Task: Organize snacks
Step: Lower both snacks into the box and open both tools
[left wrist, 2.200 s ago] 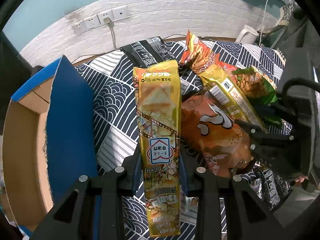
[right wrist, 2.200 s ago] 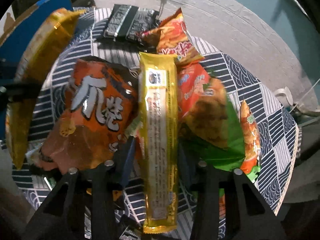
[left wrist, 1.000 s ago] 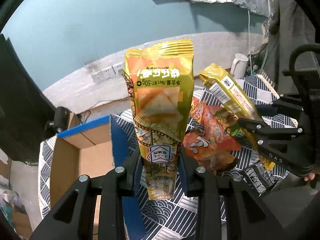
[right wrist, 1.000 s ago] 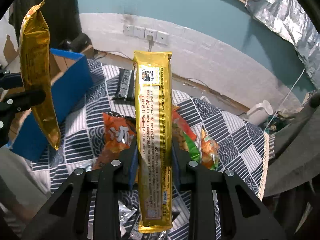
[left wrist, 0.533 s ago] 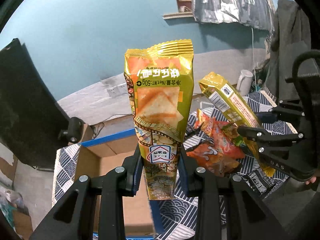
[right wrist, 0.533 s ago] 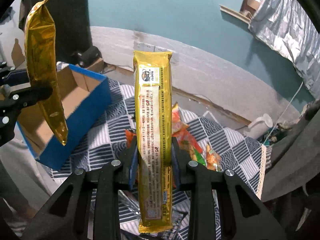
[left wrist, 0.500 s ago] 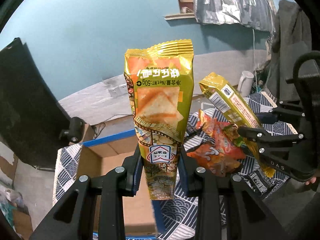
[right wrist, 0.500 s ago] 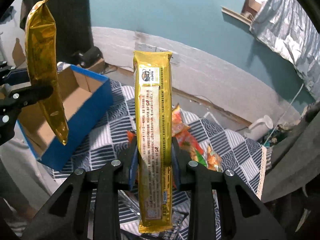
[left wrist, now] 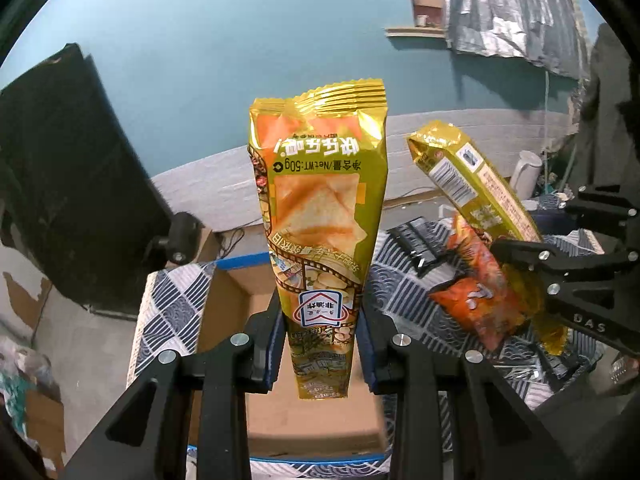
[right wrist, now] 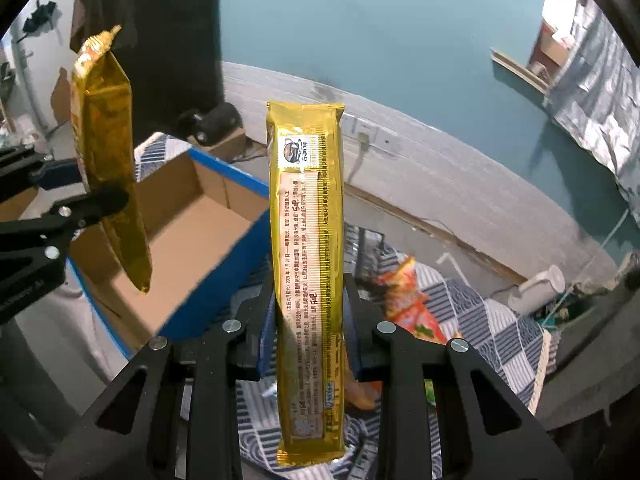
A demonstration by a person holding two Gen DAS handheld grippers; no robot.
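Observation:
My left gripper (left wrist: 320, 332) is shut on a yellow chip bag (left wrist: 318, 208) and holds it upright above the open blue cardboard box (left wrist: 236, 304). The same bag shows edge-on in the right wrist view (right wrist: 106, 160), held by the left gripper (right wrist: 108, 200) over the box (right wrist: 192, 236). My right gripper (right wrist: 308, 328) is shut on a long gold biscuit pack (right wrist: 308, 264), upright, right of the box. That pack (left wrist: 476, 188) and right gripper (left wrist: 516, 256) show at the right of the left wrist view.
More snack bags (left wrist: 476, 292) and black packets (left wrist: 412, 246) lie on the patterned cloth (right wrist: 492, 320). A white kettle (right wrist: 536, 290) stands at the far right. A black monitor (left wrist: 68, 184) stands behind the box near the wall.
Both grippers have risen with their packs and shifted left. The left bag now hangs over the box's opening, and the box sits closer under it.

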